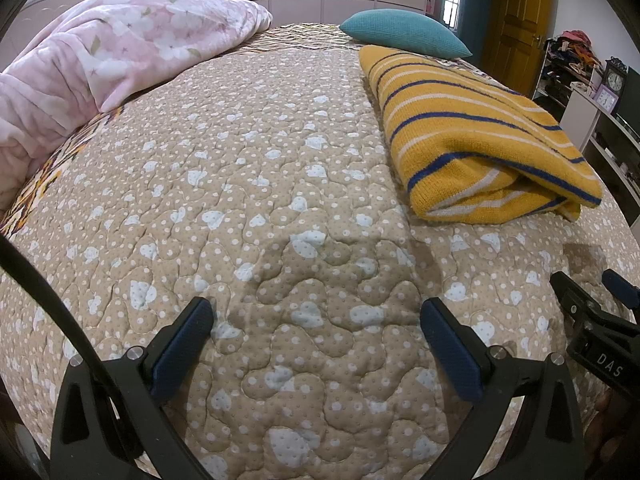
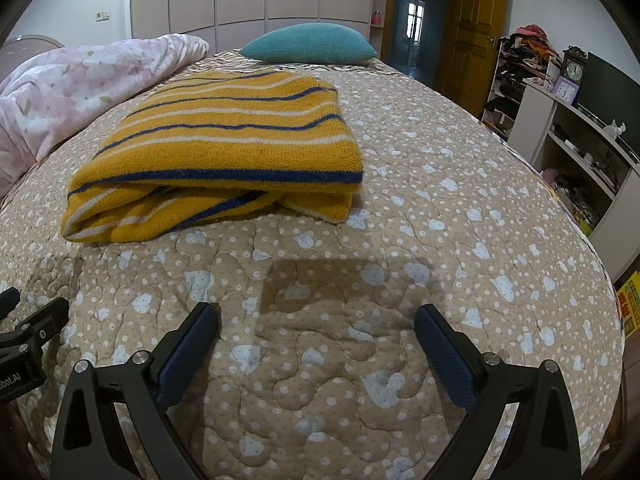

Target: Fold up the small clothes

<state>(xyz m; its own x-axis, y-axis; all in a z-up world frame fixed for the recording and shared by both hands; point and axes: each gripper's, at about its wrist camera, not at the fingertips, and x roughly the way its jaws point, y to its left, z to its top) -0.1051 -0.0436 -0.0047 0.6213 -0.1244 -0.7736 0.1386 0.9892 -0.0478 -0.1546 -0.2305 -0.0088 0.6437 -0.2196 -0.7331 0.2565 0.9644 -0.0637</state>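
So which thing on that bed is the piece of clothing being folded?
Look at the bed's beige quilt. In front of the teal pillow and beside the pink blanket lies the sweater, folded flat. It alone is mustard yellow knit with blue and white stripes.

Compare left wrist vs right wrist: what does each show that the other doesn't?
Left wrist only: the right gripper entering at its right edge, and the left gripper with jaws open over bare quilt.

Right wrist only: the right gripper head-on with jaws open, a yellow box on the floor, and a white figurine on the shelf.

Both: the folded yellow striped sweater, teal pillow, pink floral blanket, dotted quilt and black clock.
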